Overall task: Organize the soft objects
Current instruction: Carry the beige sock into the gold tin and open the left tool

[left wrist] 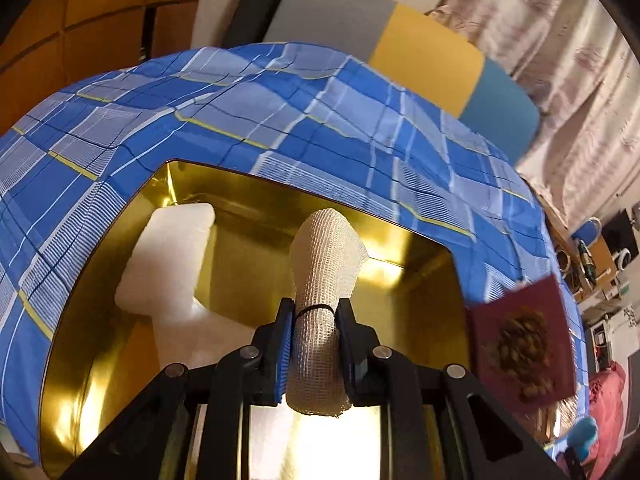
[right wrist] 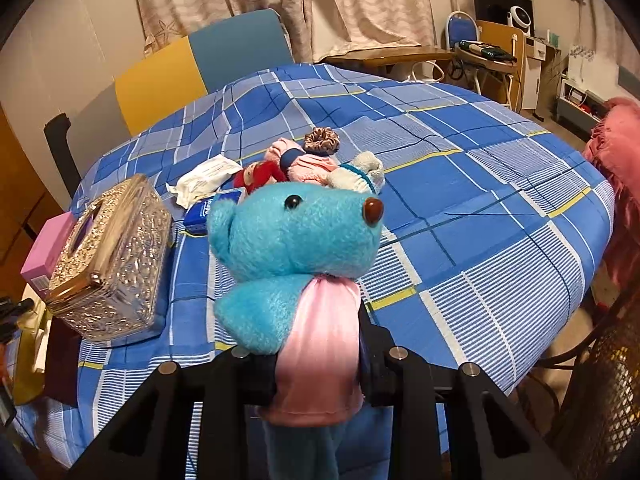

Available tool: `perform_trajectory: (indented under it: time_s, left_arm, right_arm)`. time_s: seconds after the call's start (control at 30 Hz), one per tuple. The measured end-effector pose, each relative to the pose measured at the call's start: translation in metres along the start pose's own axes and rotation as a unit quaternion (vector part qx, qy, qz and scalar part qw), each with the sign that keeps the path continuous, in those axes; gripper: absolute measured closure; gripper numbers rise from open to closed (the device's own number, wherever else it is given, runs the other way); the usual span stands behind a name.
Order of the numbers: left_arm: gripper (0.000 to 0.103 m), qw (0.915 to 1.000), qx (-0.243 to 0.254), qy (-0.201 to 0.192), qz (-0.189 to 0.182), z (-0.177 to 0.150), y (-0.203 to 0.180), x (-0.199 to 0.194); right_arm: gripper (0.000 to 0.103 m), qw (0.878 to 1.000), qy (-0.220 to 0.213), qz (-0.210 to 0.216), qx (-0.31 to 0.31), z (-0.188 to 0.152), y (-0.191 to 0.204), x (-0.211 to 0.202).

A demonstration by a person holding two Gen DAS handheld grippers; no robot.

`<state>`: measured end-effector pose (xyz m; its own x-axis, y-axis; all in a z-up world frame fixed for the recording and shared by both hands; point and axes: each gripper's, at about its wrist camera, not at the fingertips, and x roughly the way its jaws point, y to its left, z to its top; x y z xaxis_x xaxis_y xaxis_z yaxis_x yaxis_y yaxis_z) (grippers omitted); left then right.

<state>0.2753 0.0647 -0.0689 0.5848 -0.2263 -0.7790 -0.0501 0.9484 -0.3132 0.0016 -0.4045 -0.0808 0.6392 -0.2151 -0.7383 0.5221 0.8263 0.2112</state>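
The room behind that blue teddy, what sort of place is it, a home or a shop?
Most likely a lived-in room at home, not a shop. A checked tablecloth covers the table, long curtains hang at the back, and a cluttered desk with a small fan stands in the corner.

Warm indoor light, glare in the gold tin (left wrist: 420, 292), fisheye-warped, blurred edges.

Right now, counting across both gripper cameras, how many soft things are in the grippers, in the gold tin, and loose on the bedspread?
Held in grippers: 2, gauze roll in the left gripper, blue teddy in the right gripper
In the gold tin: 1, white foam block
Loose in the pile: about 4, overlapping
Total: about 7
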Motion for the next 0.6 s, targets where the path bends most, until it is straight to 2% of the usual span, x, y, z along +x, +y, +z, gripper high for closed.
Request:
perform_trajectory:
  time_s: [0.2, 0.37, 0.6]
  left_arm:
    - [0.082, 0.9992, -0.038, 0.005, 0.005, 0.015, 0.018, 0.021]
    - [0.059, 0.9981, -0.059, 0.008, 0.018, 0.015, 0.027, 0.022]
    - [0.059, 0.9979, -0.06, -0.019, 0.017, -0.003, 0.029, -0.011]
  right_arm:
    - [0.072, 1.0, -0.004, -0.007, -0.002, -0.002, 0.003, -0.008]
    - [0.072, 1.0, -0.009, -0.014, -0.008, -0.002, 0.007, -0.015]
    - [0.072, 1.0, -0.021, -0.001, -0.011, 0.004, 0.021, -0.023]
